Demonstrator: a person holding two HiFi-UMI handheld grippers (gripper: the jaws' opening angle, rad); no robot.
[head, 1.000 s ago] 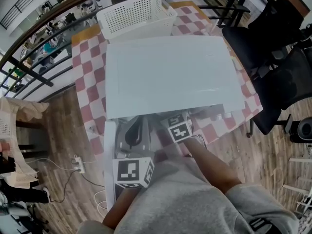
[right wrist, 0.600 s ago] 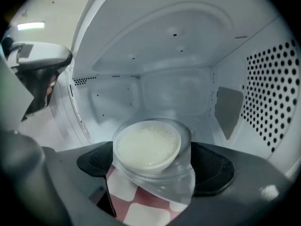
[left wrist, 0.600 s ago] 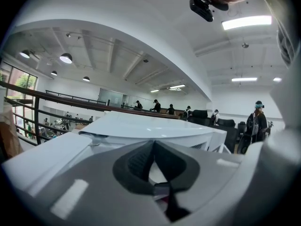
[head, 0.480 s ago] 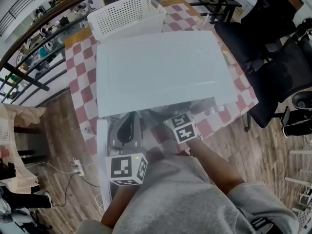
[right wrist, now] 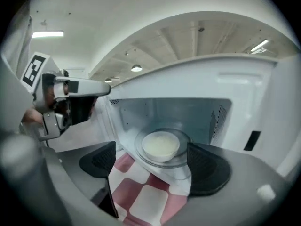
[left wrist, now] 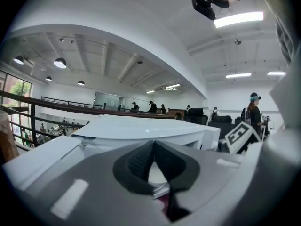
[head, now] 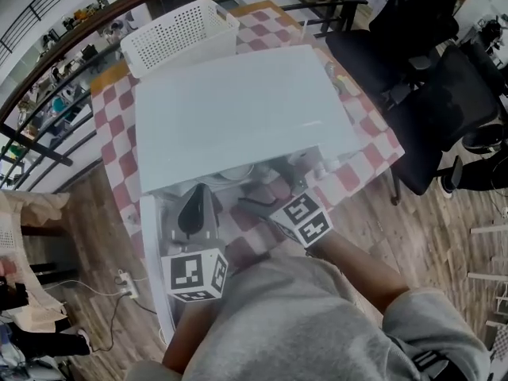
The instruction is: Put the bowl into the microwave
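Before the open microwave [head: 238,109], the right hand-held gripper [right wrist: 153,166] is pointing into the cavity. Its jaws are standing wide and closing, with nothing pressed between them. Beyond them the bowl [right wrist: 161,145] is sitting on the glass turntable [right wrist: 179,160] inside. The left hand-held gripper [left wrist: 154,166] is hanging beside the open door [head: 149,228], jaws together and empty. The checkered counter [head: 357,157] is carrying the microwave.

Wood floor [head: 454,254], black office chairs [head: 444,94]

The microwave [head: 238,109] is white, the tablecloth [head: 115,149] red-and-white checked, the bowl [right wrist: 161,145] creamy white, the lattice-patterned basket [head: 178,34] white.
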